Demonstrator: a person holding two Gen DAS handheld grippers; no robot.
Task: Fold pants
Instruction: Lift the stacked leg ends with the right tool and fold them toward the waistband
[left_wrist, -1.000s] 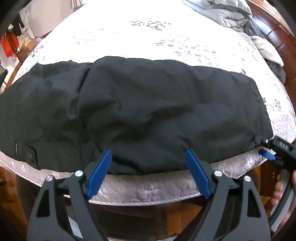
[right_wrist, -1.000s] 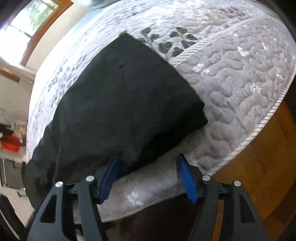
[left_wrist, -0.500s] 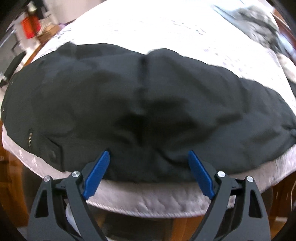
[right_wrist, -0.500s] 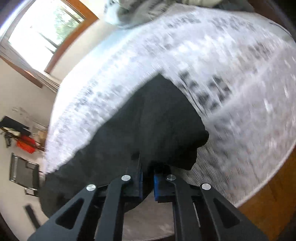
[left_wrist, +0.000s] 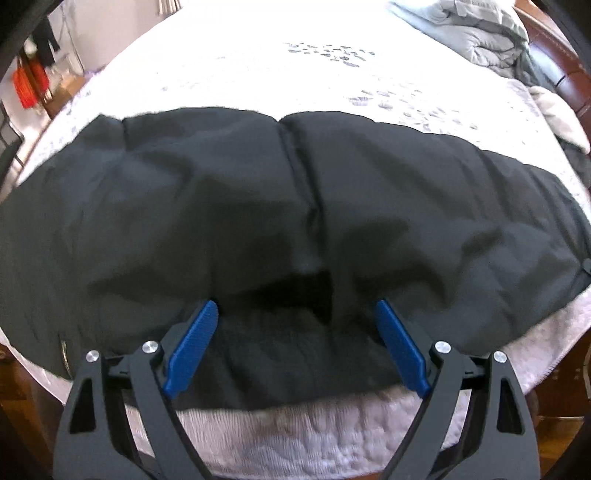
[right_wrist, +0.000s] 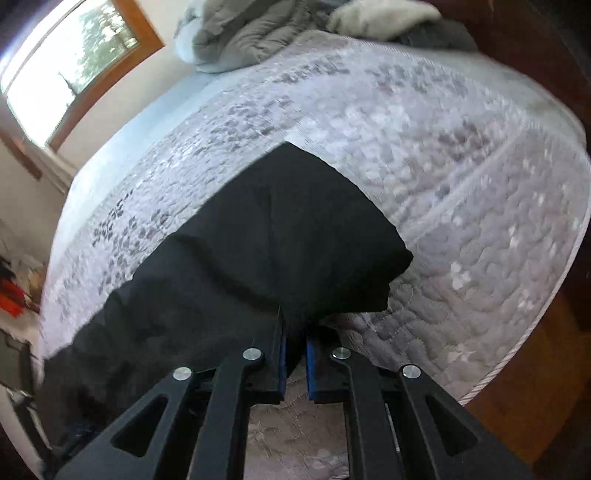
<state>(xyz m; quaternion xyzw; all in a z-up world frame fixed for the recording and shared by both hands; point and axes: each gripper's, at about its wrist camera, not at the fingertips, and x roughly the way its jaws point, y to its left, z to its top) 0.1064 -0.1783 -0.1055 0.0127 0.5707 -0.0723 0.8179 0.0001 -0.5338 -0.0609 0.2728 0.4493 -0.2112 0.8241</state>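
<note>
Now R jaws clamped on pants (right_wrist: 258, 258)

Both wrist cameras look steeply down from close above the mattress (left_wrist: 295, 435) near edge, sharing the black pants (left_wrist: 258, 206) spread there.

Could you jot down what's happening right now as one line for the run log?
stage: first fold starting | right gripper: shut on black pants hem | left gripper: open over pants' near edge | surface: quilted mattress
</note>
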